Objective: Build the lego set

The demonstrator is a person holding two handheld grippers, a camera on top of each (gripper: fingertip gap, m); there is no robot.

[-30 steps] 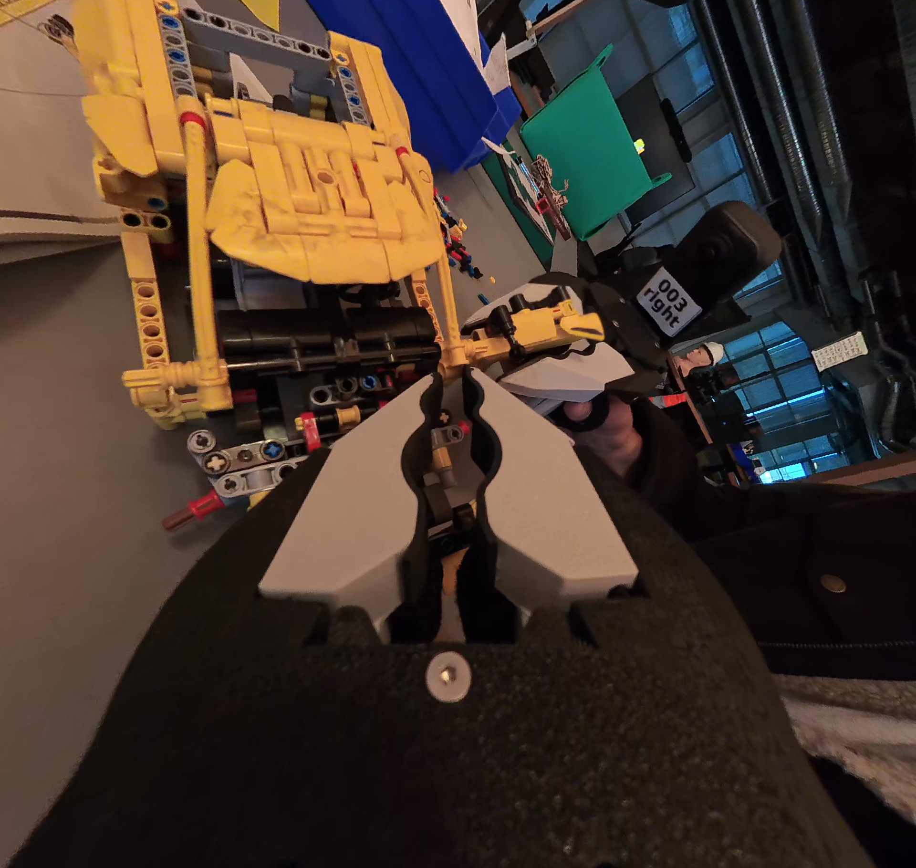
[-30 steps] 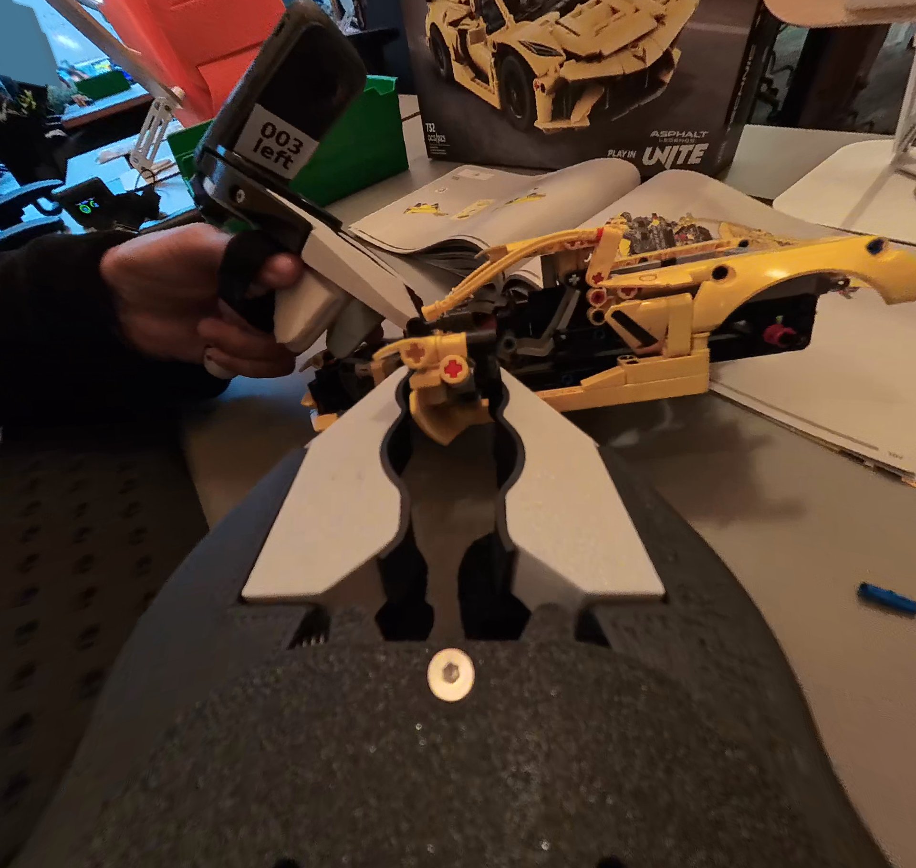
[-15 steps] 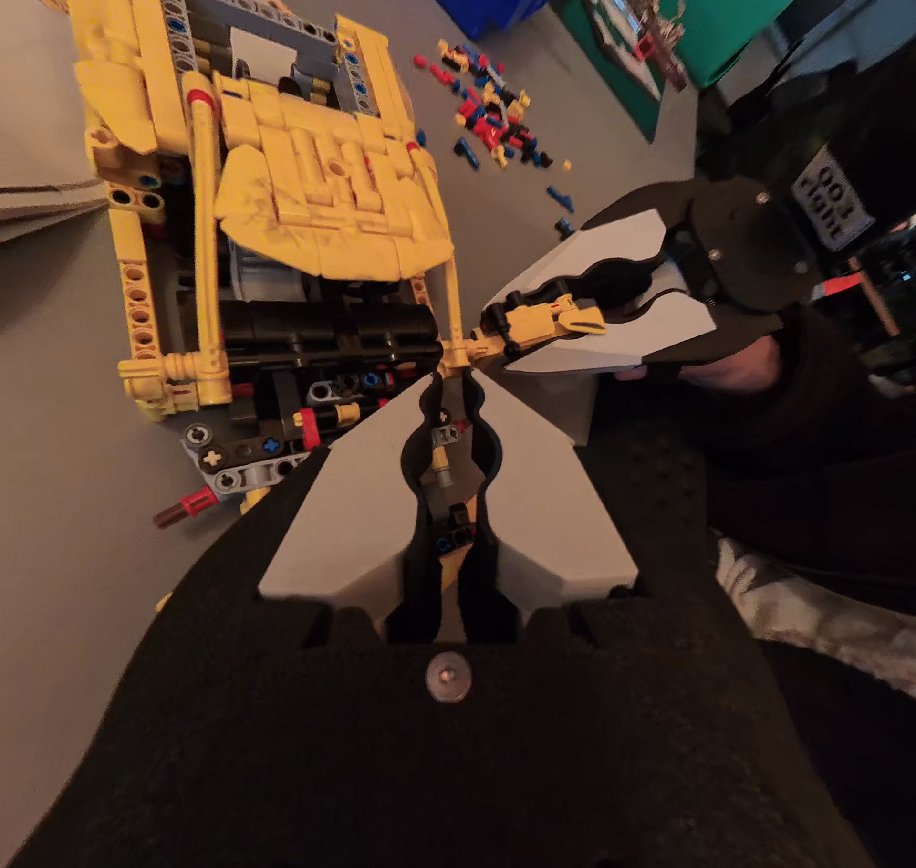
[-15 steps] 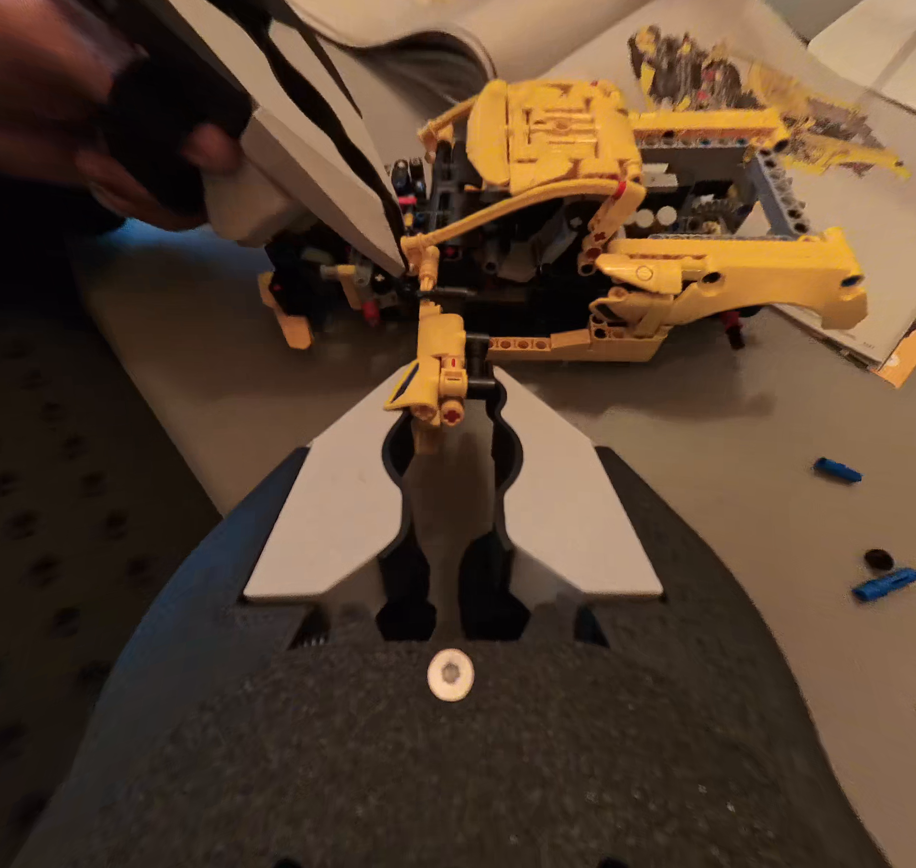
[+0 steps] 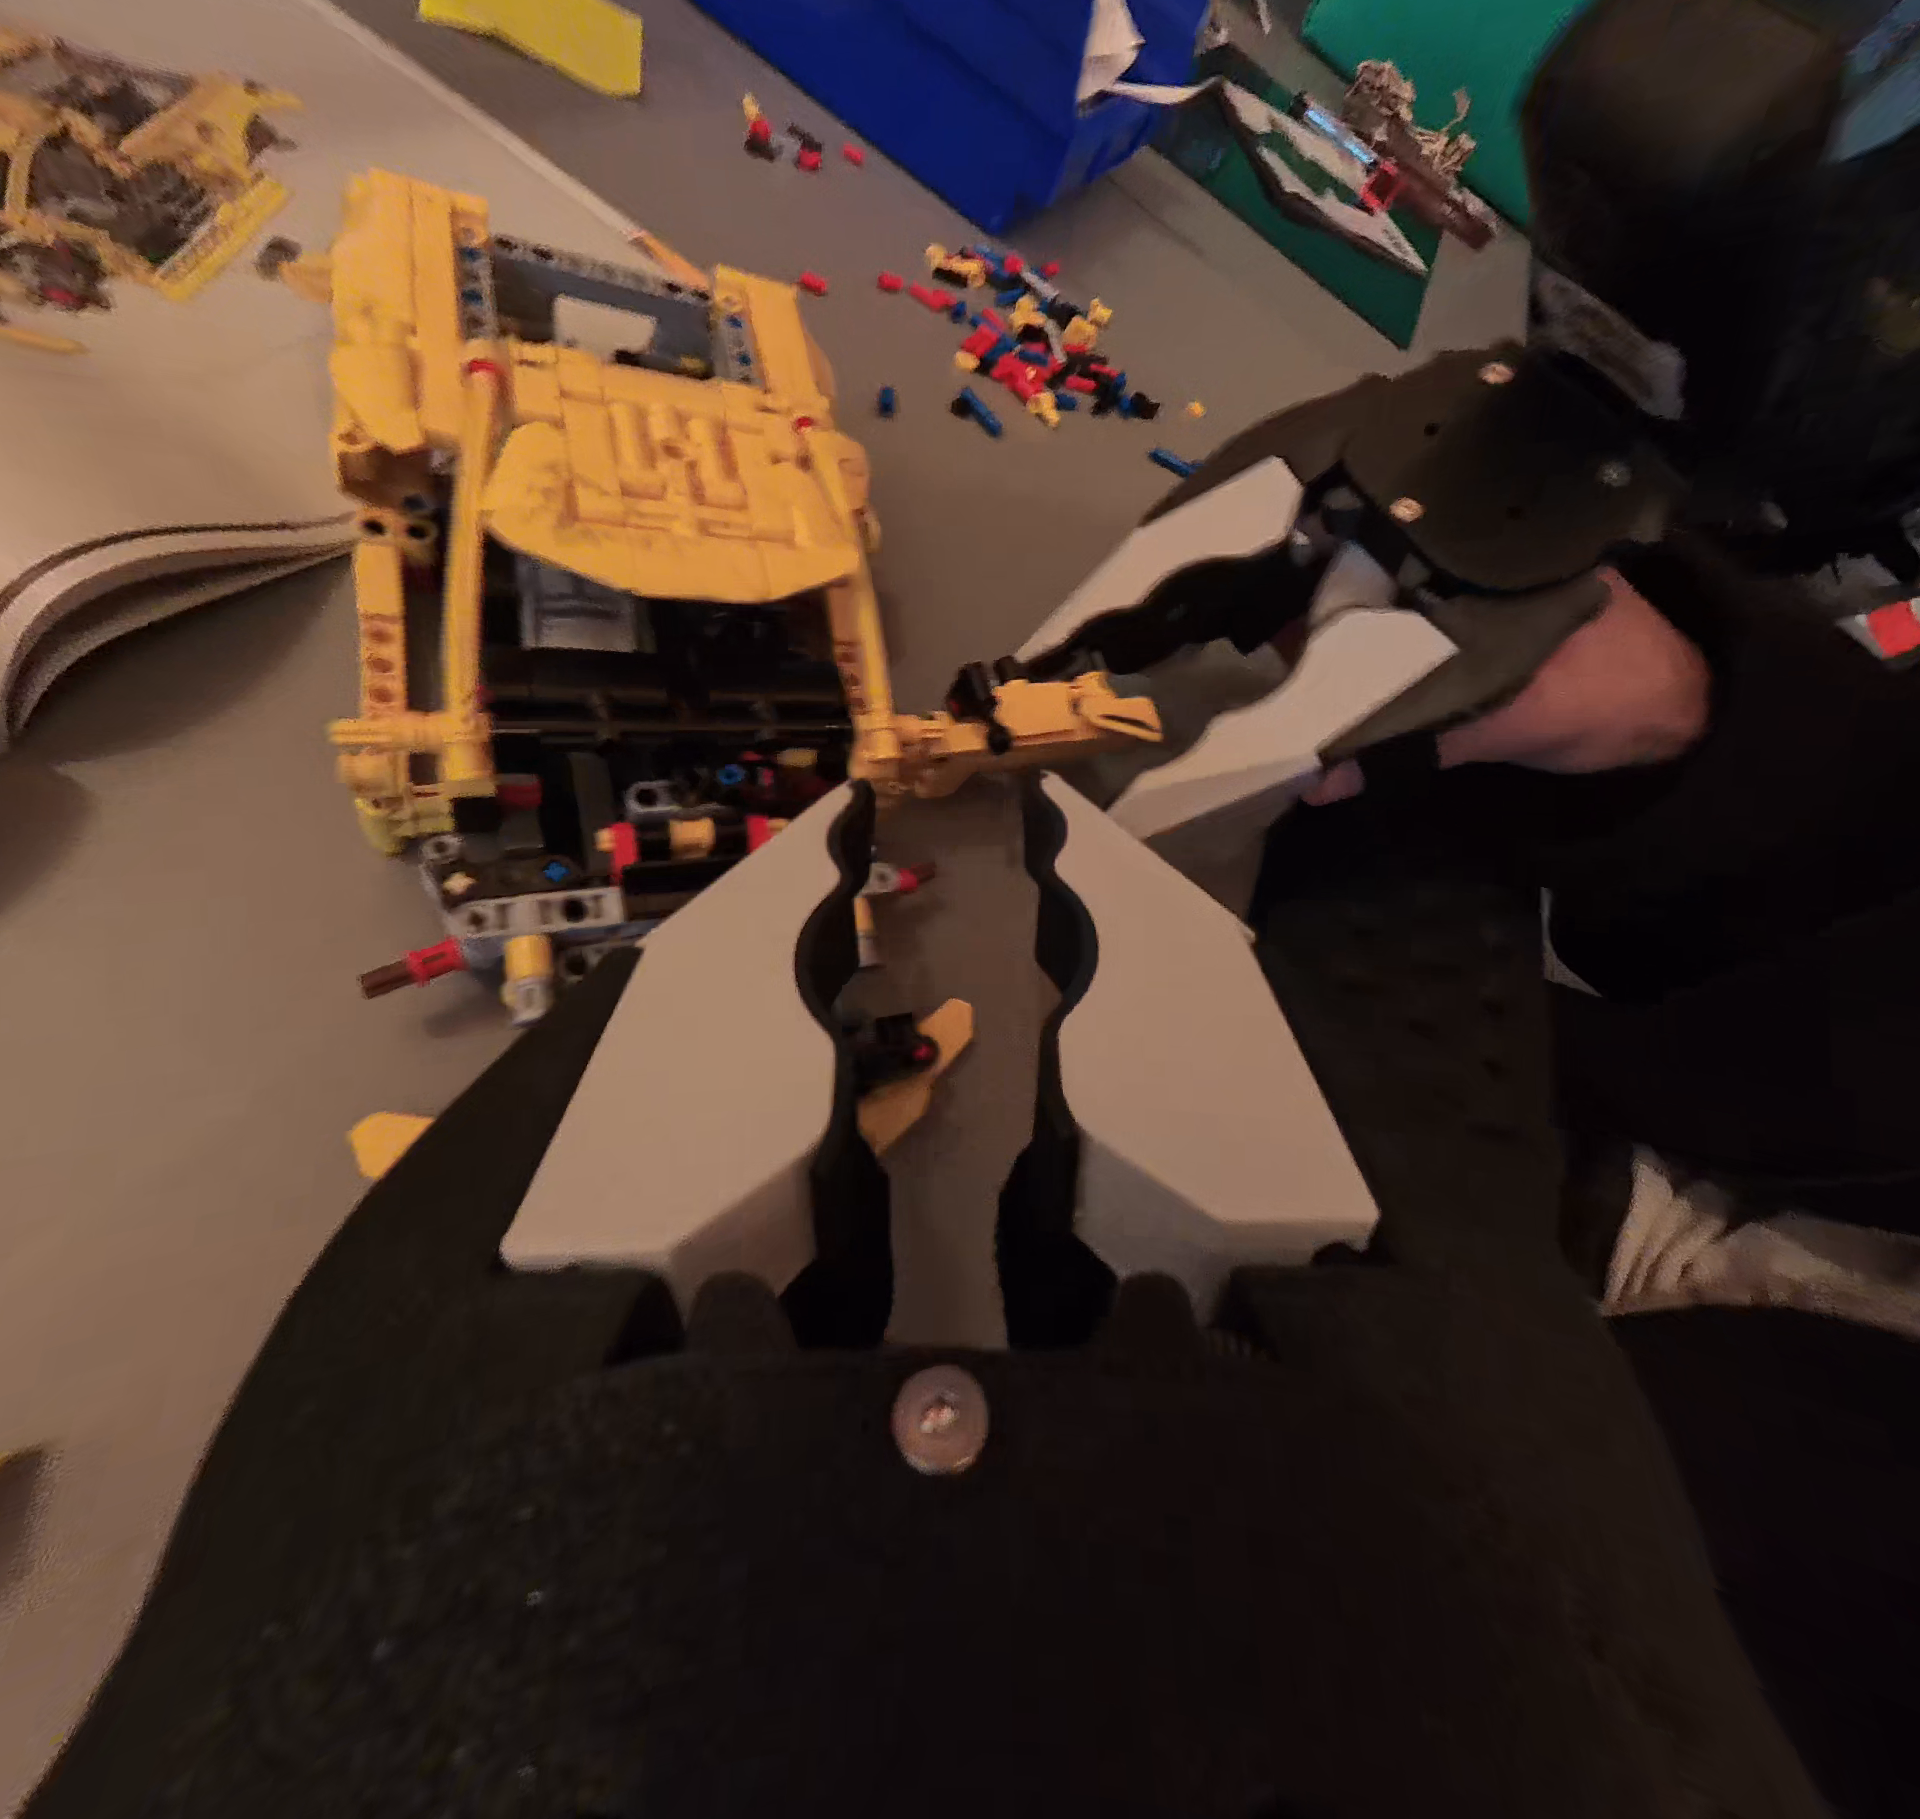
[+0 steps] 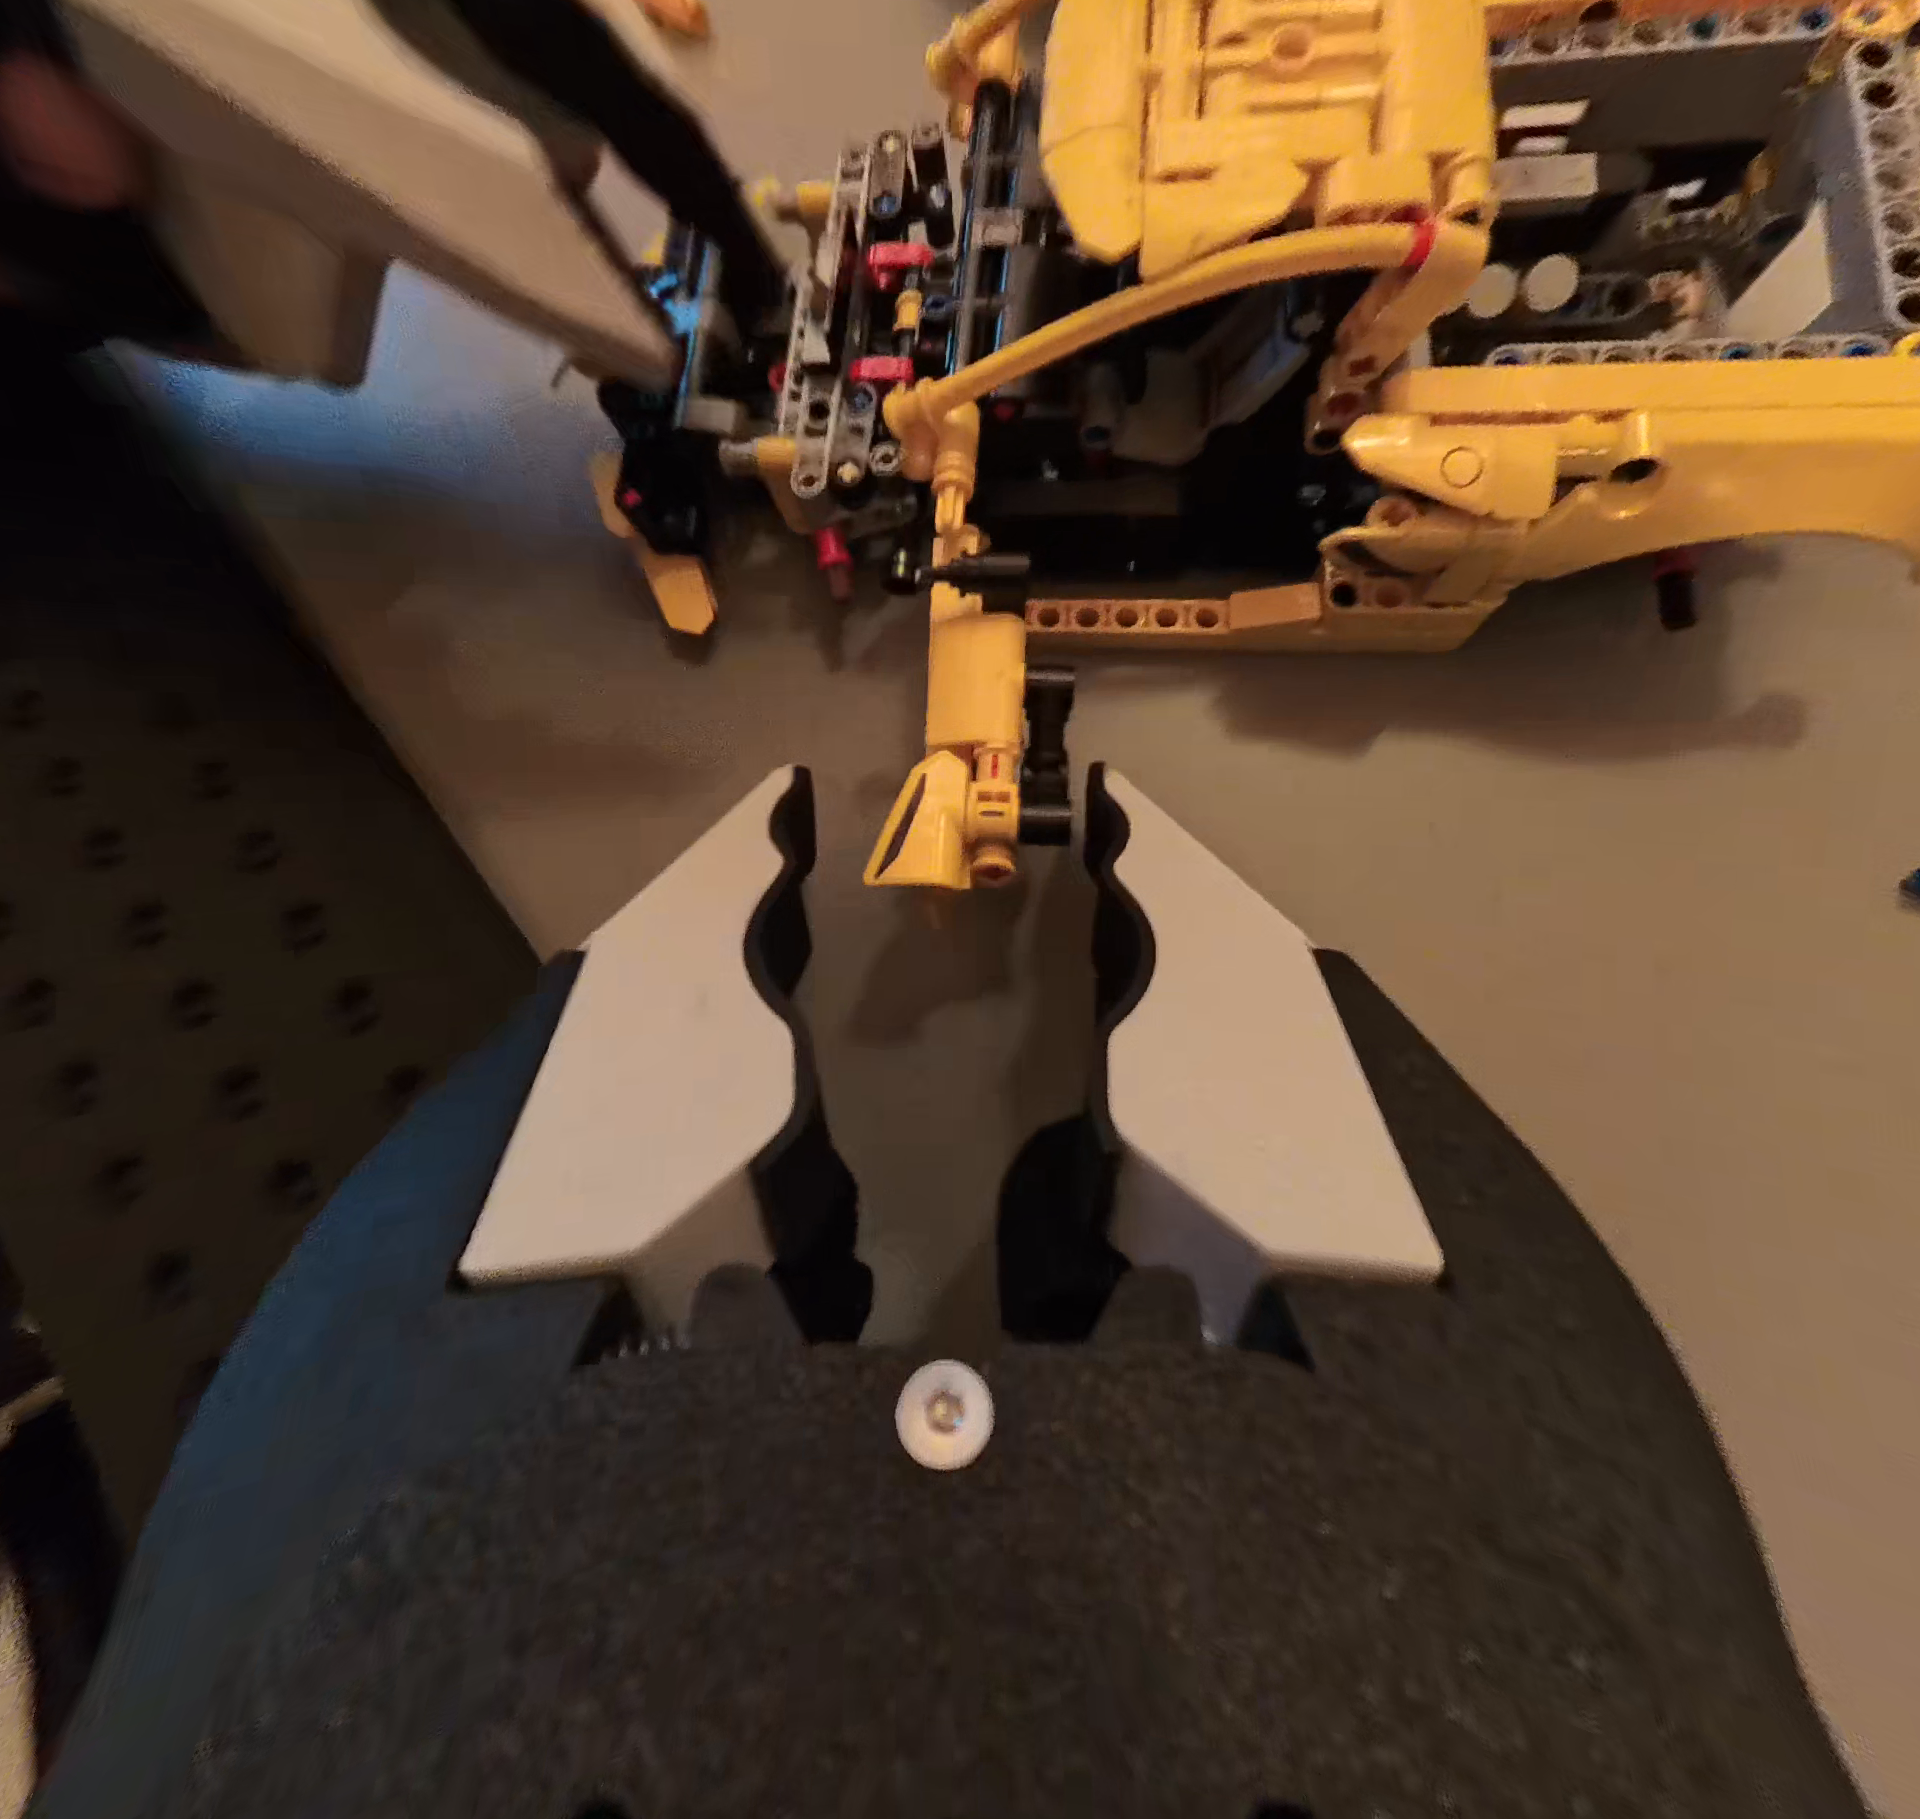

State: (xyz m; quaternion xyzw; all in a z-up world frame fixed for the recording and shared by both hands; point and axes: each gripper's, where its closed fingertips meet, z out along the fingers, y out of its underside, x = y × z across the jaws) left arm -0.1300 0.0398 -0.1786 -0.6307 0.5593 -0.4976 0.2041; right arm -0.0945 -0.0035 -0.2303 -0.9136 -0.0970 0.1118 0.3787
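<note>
On the grey bench [image 5: 156, 938], the half-built yellow car [image 5: 613, 564] sits near the open manual. The left gripper [image 5: 940, 803] hangs over its near end, jaws parted and empty. The right gripper [image 6: 945, 793] is likewise open around the small yellow sub-assembly [image 6: 971, 730] jutting from the car's side. A second ago both were clamped; check the piece is fully seated before drawing away.

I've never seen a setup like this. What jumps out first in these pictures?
The half-built yellow toy car fills the middle of the grey table, its dark inner workings exposed. A small yellow side piece juts from it between the open fingers of the right gripper; the left gripper is open too. Behind the car lies a scatter of loose red, blue and yellow bricks.
</note>
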